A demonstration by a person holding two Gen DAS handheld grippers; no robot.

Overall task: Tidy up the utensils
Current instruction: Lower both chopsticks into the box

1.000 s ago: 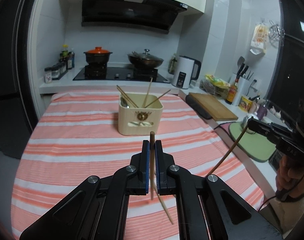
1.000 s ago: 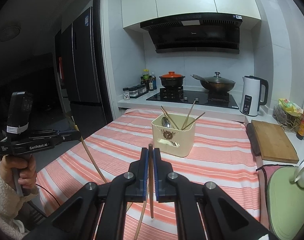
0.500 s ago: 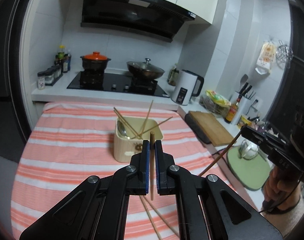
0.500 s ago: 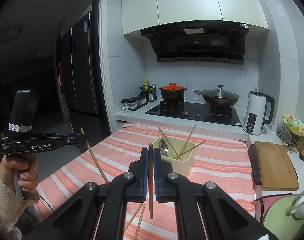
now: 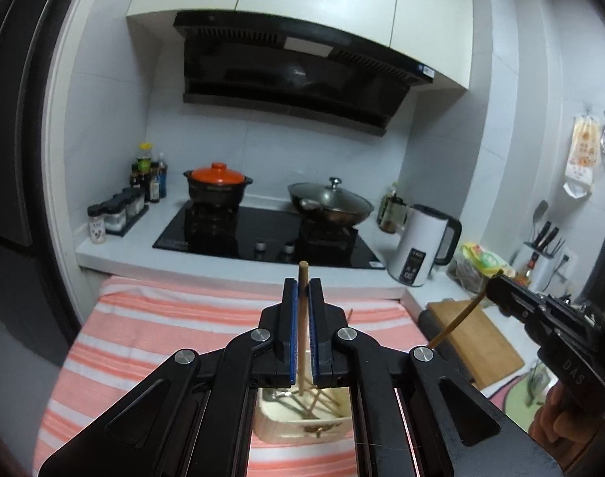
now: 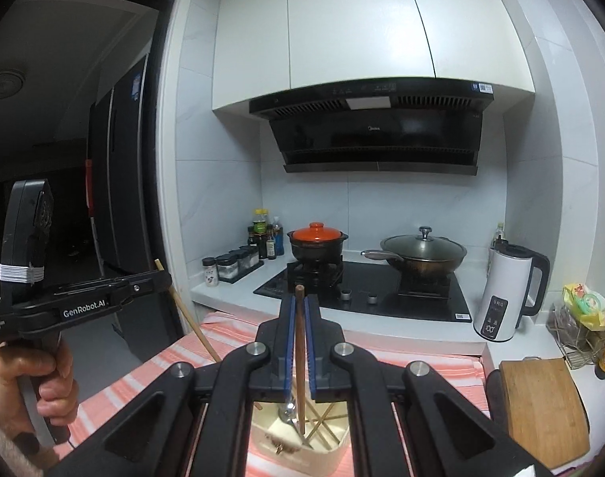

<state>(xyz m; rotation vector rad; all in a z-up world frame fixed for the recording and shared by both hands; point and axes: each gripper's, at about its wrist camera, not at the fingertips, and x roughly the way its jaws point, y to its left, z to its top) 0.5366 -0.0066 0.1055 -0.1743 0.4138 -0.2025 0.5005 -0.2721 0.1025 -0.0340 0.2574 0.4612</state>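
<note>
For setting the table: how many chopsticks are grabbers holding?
2: one chopstick in the left gripper, another chopstick in the right gripper, both over the holder. More inside, partly hidden.

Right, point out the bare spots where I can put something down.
Free: the orange-and-white striped tablecloth left of the cream utensil box, up to the white counter edge, and the wooden cutting board on the right. Crowded: the box itself, full of chopsticks, with both grippers over it; the black stovetop holds pots.

The cream holder [image 6: 302, 443] mouth is partly blocked by leaning chopsticks [image 6: 322, 425] and a spoon [image 6: 287, 411]; free room is left along its rim.
</note>
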